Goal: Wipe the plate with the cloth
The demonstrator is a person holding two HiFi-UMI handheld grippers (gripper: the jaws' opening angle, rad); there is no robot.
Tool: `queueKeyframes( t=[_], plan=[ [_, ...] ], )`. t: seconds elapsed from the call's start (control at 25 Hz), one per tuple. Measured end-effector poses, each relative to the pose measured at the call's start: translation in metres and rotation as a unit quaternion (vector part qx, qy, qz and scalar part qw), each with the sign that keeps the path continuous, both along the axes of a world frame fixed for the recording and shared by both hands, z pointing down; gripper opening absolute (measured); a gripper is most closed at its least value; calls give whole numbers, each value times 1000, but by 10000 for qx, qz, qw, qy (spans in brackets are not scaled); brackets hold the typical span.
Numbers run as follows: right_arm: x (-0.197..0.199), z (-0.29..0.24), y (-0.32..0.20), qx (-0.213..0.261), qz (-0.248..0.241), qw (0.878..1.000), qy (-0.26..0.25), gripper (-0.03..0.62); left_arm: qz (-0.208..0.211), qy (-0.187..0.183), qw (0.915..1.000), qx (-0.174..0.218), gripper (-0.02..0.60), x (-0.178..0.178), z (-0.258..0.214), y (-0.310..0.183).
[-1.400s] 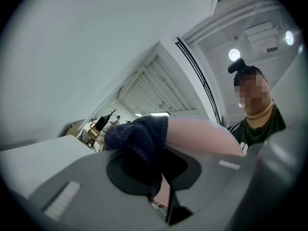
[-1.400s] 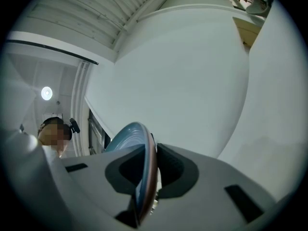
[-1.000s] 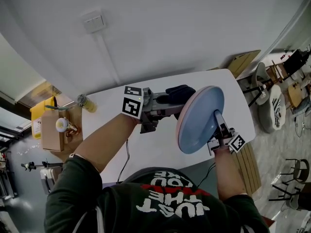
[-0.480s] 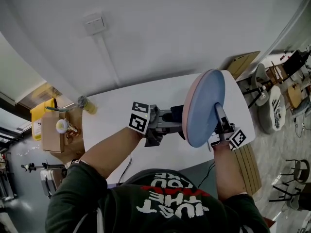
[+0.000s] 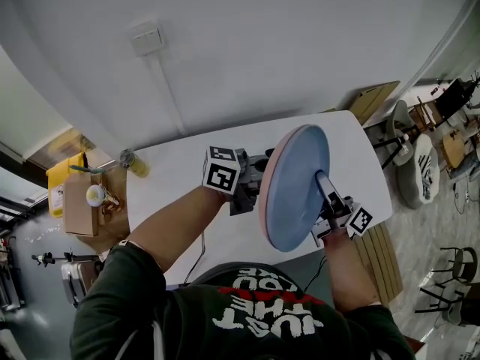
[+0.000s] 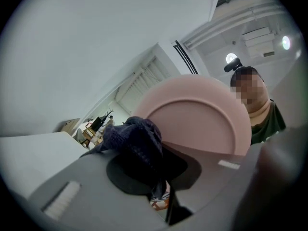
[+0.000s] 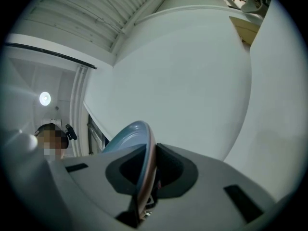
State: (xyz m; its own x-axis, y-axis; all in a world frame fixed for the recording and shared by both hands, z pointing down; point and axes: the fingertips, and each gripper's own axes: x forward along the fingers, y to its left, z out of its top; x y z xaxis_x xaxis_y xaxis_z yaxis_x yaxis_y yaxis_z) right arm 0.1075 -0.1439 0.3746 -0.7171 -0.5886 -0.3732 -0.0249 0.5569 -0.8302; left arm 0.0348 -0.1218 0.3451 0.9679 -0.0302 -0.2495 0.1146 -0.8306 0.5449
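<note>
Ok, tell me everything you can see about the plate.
The plate is round and smooth, blue on its face, pink underneath with a raised foot ring. It is held tilted on edge above the white table. The right gripper, whose jaws have just been closing, clamps its rim. The dark cloth in the left gripper sits at the pink side; contact is unclear.

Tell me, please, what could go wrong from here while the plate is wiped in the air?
1. The right gripper pinches the upright plate only at its rim, and its jaws have just been closing on it. A push from the cloth could lever the plate loose, and it would likely drop onto the table.
2. The left gripper holds the cloth by one bunched part, facing the plate's pink underside. A hard stroke might pull it free.
</note>
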Motion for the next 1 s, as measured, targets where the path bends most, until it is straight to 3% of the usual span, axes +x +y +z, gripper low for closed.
queueKeyframes(
  t=[0.2, 0.48, 0.8, 1.0],
  plan=[
    [10, 11, 4, -59, 112, 9997, 210, 37, -214, 97, 9997, 65, 49, -21, -27, -11],
    [38, 19, -2, -176, 528, 9981, 259, 37, 25, 355, 9990, 285, 49, -49, -54, 15],
    [47, 9, -19, -184, 784, 9967, 76, 37, 646, 91, 9971, 400, 49, -35, -30, 60],
    [31, -8, -24, -67, 652, 9978, -126, 35, 737, -100, 9965, 374, 49, -9, -13, 64]
  ],
)
